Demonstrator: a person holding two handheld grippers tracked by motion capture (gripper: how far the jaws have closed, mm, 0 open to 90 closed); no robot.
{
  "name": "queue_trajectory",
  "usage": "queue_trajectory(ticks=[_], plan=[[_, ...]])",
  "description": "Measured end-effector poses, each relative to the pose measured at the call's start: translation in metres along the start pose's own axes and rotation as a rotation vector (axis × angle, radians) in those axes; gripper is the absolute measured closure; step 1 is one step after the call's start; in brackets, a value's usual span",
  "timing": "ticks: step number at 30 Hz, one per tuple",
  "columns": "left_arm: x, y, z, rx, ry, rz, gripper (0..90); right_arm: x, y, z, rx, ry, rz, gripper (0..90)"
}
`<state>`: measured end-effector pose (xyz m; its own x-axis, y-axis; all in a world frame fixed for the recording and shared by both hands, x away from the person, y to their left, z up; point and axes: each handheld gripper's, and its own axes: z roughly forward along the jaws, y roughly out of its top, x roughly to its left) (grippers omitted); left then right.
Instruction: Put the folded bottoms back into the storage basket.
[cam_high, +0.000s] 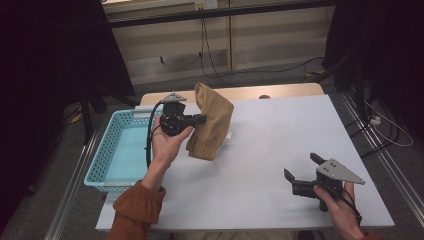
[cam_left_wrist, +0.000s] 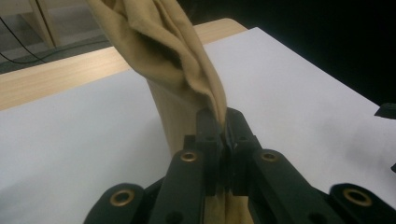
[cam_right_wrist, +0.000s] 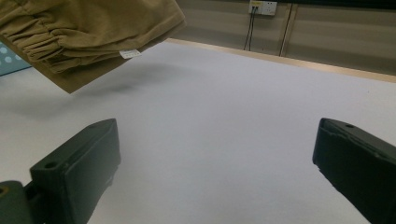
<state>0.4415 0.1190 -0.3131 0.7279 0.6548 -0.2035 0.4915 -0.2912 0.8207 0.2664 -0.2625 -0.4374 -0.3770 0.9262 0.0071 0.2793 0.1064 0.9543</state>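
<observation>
Left claw (cam_high: 202, 119): clamped tight on a fold of the tan garment (cam_high: 210, 127), left of centre in the high view; jaws pressed together with cloth between them in the left gripper view.
Tan garment: hanging from that grip above the counter (cam_high: 280, 140), lifted clear, with a shadow beneath it in the right gripper view; gathered waistband and a small white label (cam_right_wrist: 129, 53) at upper left of that view.
Hidden: upper part of the garment cut off by the top edge in both gripper views; the pinched fold buried between the jaws; kind of garment hard to tell.
Right claw (cam_high: 302, 170): jaws spread wide with nothing between them, low at lower right of the high view, well apart from the garment.
Basket (cam_high: 107, 150): light blue, perforated walls, at the counter's left edge, just beside the left hand (cam_high: 167, 142); its near corner partly covered by the forearm.
Open room: broad bare white surface across centre and right of the high view, between the two claws.
Edges: wooden strip along the far edge; dark surroundings at both sides.
</observation>
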Motion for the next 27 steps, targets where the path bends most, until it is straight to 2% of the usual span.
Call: queue_trajectory(ticks=[4,6,9,18,27], plan=[[-0.002,0.003,-0.004,0.005,-0.001,0.018,86.6,-0.001,0.000,0.000,0.000,-0.002,0.005,0.7],[-0.004,0.005,-0.006,0.029,-0.027,0.026,86.5,-0.001,0.000,0.000,0.000,-0.001,0.003,0.7],[-0.007,0.006,-0.009,0.034,-0.022,0.040,86.5,0.000,0.000,-0.001,-0.003,0.006,0.002,0.6],[-0.007,0.012,-0.026,0.004,-0.010,0.057,86.5,0.000,0.000,-0.002,-0.006,0.005,0.005,0.6],[0.001,0.018,-0.045,-0.032,0.001,0.048,86.5,0.000,0.000,-0.001,0.000,0.008,0.005,0.7]])
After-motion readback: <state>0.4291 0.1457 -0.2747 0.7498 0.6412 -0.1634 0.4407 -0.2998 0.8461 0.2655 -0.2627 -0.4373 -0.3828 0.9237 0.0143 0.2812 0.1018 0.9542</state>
